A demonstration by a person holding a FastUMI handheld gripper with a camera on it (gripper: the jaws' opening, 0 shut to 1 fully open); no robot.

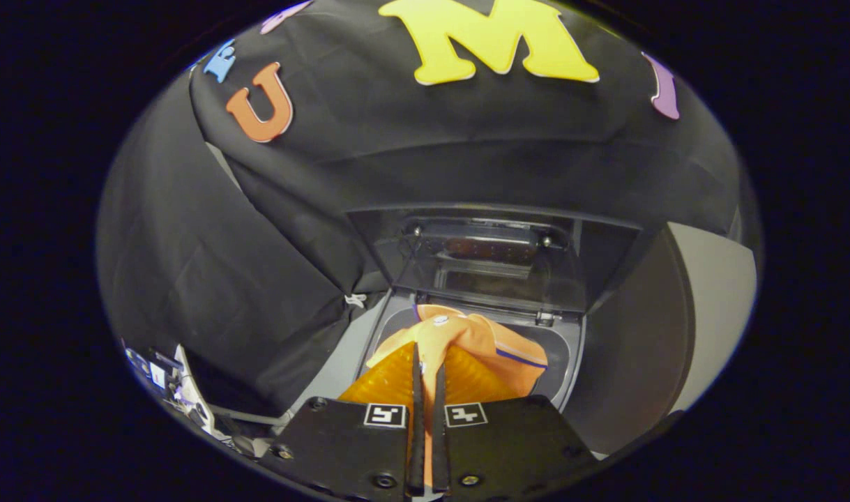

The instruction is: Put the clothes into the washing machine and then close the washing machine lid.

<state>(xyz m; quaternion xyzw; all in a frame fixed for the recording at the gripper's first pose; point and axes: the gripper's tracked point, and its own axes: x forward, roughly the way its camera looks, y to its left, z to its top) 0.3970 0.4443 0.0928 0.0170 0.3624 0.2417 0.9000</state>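
My gripper point(428, 359) is shut on an orange garment point(494, 345), with a fold of the cloth pinched between the two fingers point(416, 390). The garment has a thin dark stripe and a small white tag, and it hangs from the fingertips above the washing machine's top opening point(571, 362). The machine's lid point(494, 261) stands upright and open just beyond the garment. Most of the drum is hidden behind the cloth.
Black cloth drapes the booth wall behind and to the left of the machine. A pale panel point(717, 300) stands beyond the machine's right side. Some white and dark clutter point(180, 394) lies low on the left of the fingers.
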